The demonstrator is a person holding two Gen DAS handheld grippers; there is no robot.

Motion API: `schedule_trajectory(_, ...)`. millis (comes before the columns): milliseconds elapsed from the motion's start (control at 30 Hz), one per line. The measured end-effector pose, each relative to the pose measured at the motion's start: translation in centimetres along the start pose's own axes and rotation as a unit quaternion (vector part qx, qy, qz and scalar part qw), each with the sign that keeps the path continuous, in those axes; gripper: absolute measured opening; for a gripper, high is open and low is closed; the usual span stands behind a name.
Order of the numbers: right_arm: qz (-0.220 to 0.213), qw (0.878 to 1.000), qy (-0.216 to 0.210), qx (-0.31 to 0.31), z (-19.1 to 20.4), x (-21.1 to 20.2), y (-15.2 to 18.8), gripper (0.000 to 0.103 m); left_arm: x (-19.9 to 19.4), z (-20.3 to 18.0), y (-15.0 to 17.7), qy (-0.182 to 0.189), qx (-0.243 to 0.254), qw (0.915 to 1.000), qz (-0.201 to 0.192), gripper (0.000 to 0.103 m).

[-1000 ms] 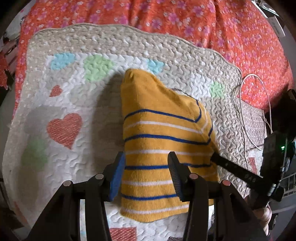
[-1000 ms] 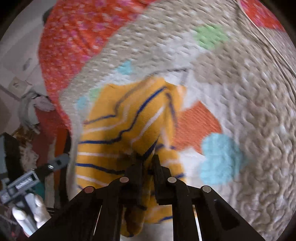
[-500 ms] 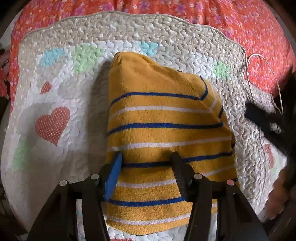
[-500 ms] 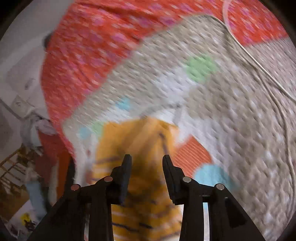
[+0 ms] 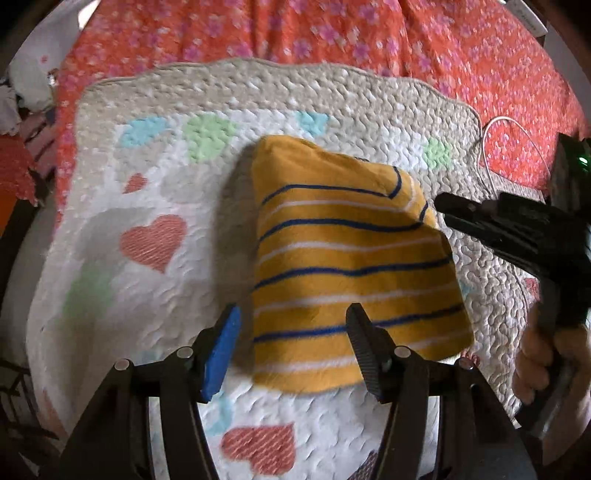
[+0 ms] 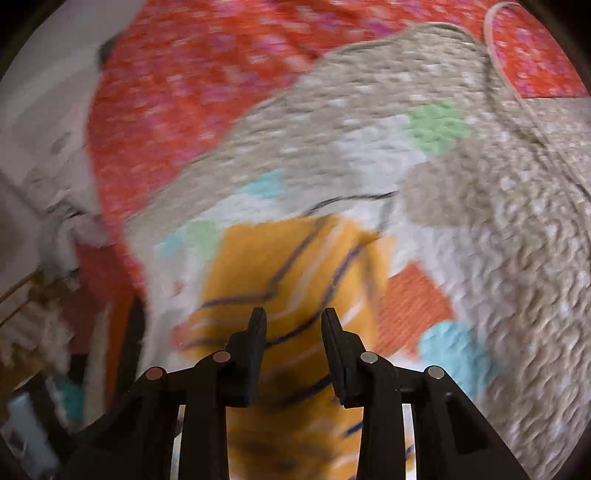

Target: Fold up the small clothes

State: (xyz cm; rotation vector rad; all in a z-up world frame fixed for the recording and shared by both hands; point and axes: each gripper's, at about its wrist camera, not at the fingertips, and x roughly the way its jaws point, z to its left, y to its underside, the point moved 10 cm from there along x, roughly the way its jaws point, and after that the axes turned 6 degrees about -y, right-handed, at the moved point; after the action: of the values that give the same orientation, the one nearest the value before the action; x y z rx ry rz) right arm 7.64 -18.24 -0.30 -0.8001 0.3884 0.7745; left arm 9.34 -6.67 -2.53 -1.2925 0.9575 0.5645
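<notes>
**Two tools apart, one striped top folded on the quilt**

Two tools hover over the work and neither holds anything. The left tool [image 5: 291, 343] has its fingers spread wide, straddling the near left corner of the yellow striped top [image 5: 351, 273] without touching cloth, as far as the left wrist view shows. The right tool [image 6: 293, 325] also stands with its fingers parted, cloth visible in the gap beneath them; that view is smeared by motion, so whether it grazes the fabric cannot be told. From the left wrist view it sits just off the top's right edge [image 5: 517, 229], gripped by the person's right hand [image 5: 550, 373].

The top lies as a compact, roughly rectangular packet in the middle of the quilted mat [image 5: 155, 302], stripes running across. Its far end looks narrower and humped. Judging from that shape, the fold is largely made, and the parted fingers suggest a release or a squaring-up rather than a fresh pinch.

The mat, cream with pastel patches and red hearts, is spread on a bed covered by an orange floral bedsheet [image 5: 332, 33]. A white cable [image 5: 487, 147] loops at the mat's right edge.
</notes>
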Motion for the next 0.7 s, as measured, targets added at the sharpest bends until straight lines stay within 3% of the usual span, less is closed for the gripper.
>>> schedule_trajectory(100,0.041,0.999,-0.016,-0.016,1.4,0.8,2.9,0.035,-1.9,0.9,0.9,-0.014,-0.006,0.9997,-0.018,0.058)
schedule_trajectory(200,0.09,0.995,0.05,0.003,-2.2,2.1,5.7,0.031,-4.4,1.1,1.1,-0.039,0.011,0.9977,-0.054,0.058)
schedule_trajectory(300,0.076,0.995,0.019,0.061,-3.3,-0.1,6.0,0.031,-7.3,1.3,1.2,-0.059,0.026,0.9933,-0.095,0.063)
schedule_trajectory(400,0.037,0.996,0.078,0.012,-3.2,-4.1,6.2,0.038,-10.3,1.7,0.9,-0.085,0.023,0.985,-0.148,0.078)
schedule_trajectory(500,-0.009,0.995,0.094,-0.029,-1.5,-7.5,6.3,0.038,-14.3,1.7,0.5,-0.116,0.016,0.9692,-0.217,0.096)
schedule_trajectory(567,-0.049,0.99,0.118,-0.061,-0.2,-9.7,6.2,0.042,-16.4,1.5,0.4,-0.131,0.014,0.9599,-0.247,0.102)
schedule_trajectory(667,-0.132,0.963,0.198,-0.129,2.3,-13.2,6.0,0.053,-18.7,0.9,0.4,-0.14,0.015,0.9539,-0.265,0.103)
schedule_trajectory(700,-0.167,0.946,0.232,-0.152,3.1,-14.6,6.0,0.066,-19.3,0.7,0.5,-0.138,0.015,0.9544,-0.264,0.103)
